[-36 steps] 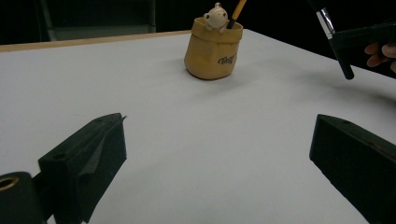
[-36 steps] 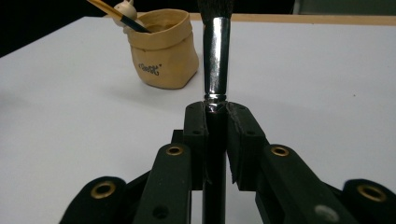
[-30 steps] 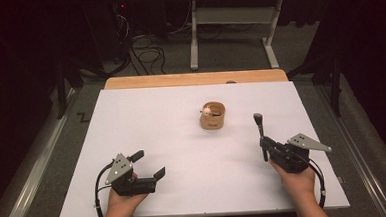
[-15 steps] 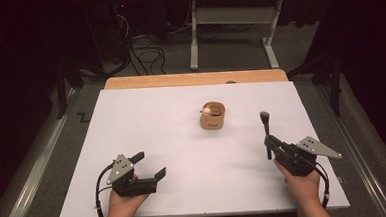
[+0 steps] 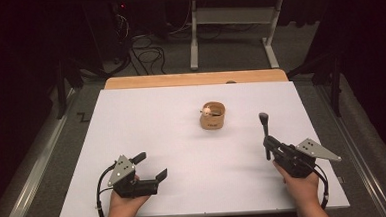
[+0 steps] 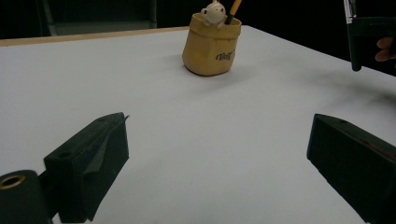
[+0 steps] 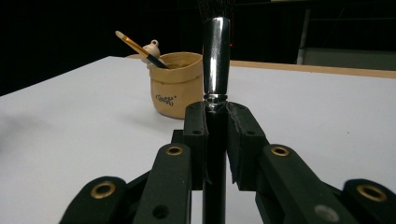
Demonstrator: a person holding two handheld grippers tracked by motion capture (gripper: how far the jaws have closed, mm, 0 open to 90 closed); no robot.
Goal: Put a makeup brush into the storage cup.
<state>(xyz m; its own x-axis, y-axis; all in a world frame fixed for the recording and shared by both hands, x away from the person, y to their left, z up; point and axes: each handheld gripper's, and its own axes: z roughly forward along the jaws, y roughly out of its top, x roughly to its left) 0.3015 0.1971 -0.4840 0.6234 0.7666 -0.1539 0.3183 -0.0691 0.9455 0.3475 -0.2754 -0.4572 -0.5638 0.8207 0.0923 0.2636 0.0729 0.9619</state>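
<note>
Both tools sat near the front edge of the white bench (image 5: pixel 131 116), on the person's side of the tan pot (image 5: pixel 212 116) that stood a little past the middle. In the high view the right tool (image 5: pixel 267 149) lay to the pot's right and nearer the person, its jaws clamped on a makeup brush (image 5: pixel 265 127) that stood upright out of them. The right gripper view showed the pads (image 7: pixel 242 135) pressed against the brush's black handle just below its shiny metal ferrule (image 7: pixel 215 56), with the bristles cut off by the top edge and the handle's lower end lost behind the tool's links. The left tool (image 5: pixel 151 166) rested to the pot's left and nearer the person, its jaws wide apart with nothing between them; in the left gripper view their outer parts ran off the frame. From the pot rose a small cream figure (image 6: pixel 214 13) and a slim brush handle (image 7: pixel 137 49) leaning on the rim; how deep either went inside could not be seen. A short word was printed on the pot's side, too small to read. Behind the pot a strip of bare wood (image 5: pixel 194 79) edged the bench, and beyond it the room was too dark to make out much besides table legs and cables.
</note>
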